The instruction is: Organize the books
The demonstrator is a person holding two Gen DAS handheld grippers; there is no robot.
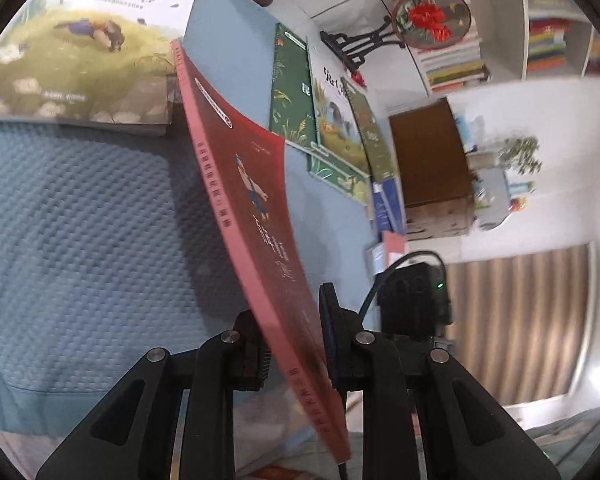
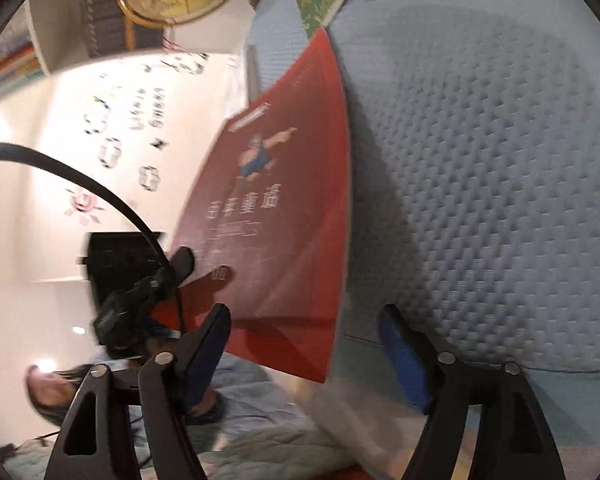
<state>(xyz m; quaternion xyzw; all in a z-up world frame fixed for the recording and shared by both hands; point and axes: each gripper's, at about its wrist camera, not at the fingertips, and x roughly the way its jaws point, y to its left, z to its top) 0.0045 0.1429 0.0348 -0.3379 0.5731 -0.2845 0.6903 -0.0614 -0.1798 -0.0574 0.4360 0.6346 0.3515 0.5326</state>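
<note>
Left wrist view: the left claw (image 1: 296, 344) is clamped tight on the lower edge of a thin red book (image 1: 252, 200), held edge-on above a blue quilted cushion (image 1: 80, 220). Its cover bears a small cartoon figure in blue and pale lettering, with a pink spine. In the right wrist view the right claw (image 2: 303, 344) stands wide apart, the red book's corner between its pads but untouched. More picture books (image 1: 319, 120) lie beyond.
</note>
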